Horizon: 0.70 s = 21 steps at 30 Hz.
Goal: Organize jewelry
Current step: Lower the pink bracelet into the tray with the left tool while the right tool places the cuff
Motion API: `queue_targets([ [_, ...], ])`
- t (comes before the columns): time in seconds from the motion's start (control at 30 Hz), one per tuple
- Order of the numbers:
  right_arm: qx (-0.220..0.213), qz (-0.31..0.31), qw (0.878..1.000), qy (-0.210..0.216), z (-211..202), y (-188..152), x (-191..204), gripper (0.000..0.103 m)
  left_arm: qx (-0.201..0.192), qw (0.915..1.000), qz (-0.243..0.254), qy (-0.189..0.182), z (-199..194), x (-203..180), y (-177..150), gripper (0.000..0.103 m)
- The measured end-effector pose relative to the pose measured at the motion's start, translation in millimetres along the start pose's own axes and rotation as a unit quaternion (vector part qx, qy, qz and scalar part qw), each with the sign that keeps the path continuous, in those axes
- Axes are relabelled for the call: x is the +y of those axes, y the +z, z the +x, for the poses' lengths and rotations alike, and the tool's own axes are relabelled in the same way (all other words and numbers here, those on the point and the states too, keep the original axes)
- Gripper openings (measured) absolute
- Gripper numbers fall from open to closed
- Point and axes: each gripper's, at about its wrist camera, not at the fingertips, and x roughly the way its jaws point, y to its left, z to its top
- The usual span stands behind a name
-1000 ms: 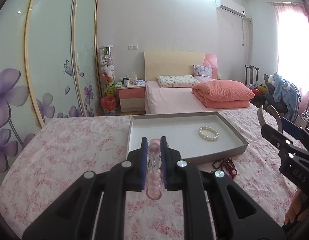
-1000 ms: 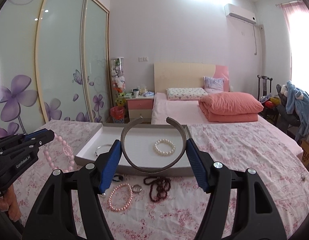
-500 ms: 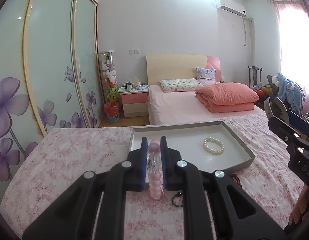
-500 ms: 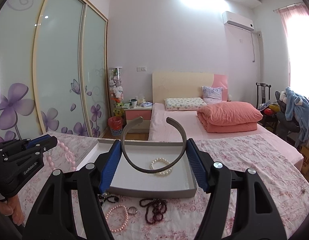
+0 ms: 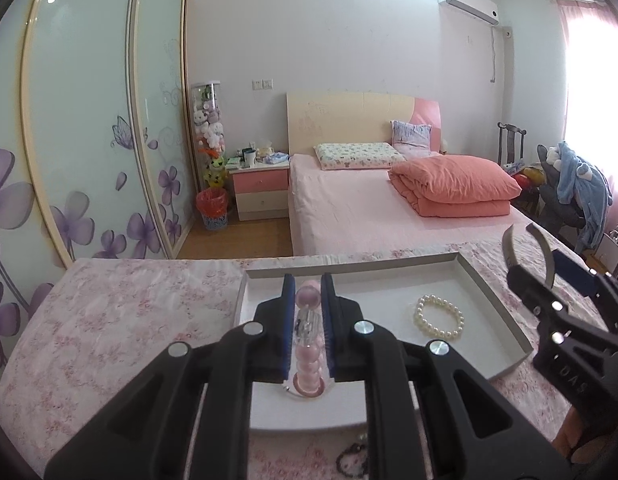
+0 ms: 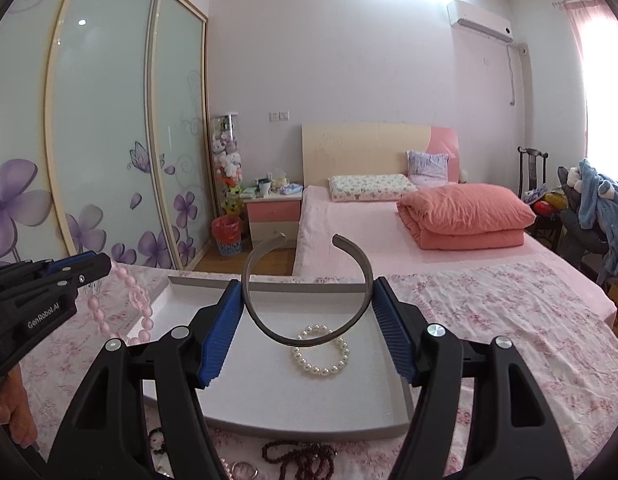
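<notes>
My left gripper (image 5: 307,312) is shut on a pink bead bracelet (image 5: 307,364), held over the near left part of the grey tray (image 5: 493,312). In the right wrist view the left gripper (image 6: 45,292) shows at the left with the pink bracelet (image 6: 129,308) hanging from it. My right gripper (image 6: 309,308) is shut on a grey open bangle (image 6: 305,336), held above the tray (image 6: 269,384). A white pearl bracelet (image 6: 321,350) lies in the tray; it also shows in the left wrist view (image 5: 440,317). The right gripper with the bangle (image 5: 529,256) shows at the right.
A dark red bead string (image 6: 301,456), a small ring (image 6: 243,470) and dark beads (image 6: 157,440) lie on the floral cloth (image 6: 509,320) in front of the tray. A bed (image 6: 389,224), nightstand and wardrobe stand beyond the table edge.
Both grippers have moved forward over the tray with their bracelets still held. The loose jewelry in front of the tray has slid to the bottom of both views.
</notes>
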Motion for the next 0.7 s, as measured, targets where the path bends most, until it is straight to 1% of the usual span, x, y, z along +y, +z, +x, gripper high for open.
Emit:
queue_targets([
  [0.17, 0.059, 0.01, 0.998, 0.003, 41, -7, -3, 0.066, 0.024, 0.9997, -0.003, 0.0, 39, -2, -1, 0.013],
  [0.4, 0.129, 0.012, 0.992, 0.004, 75, -21, 0, 0.066, 0.045, 0.999, -0.002, -0.001, 76, -4, -2, 0.014],
  [0.57, 0.156, 0.005, 0.988, 0.006, 83, -26, 5, 0.067, 0.064, 0.9978, -0.015, -0.004, 96, 1, -2, 0.014],
  [0.63, 0.154, 0.005, 0.988, 0.007, 81, -26, 4, 0.068, 0.06, 0.998, -0.016, -0.002, 98, 3, 0, 0.015],
  [0.7, 0.148, 0.006, 0.989, 0.007, 77, -24, 2, 0.071, 0.059, 0.9981, -0.018, -0.005, 98, 4, 1, 0.021],
])
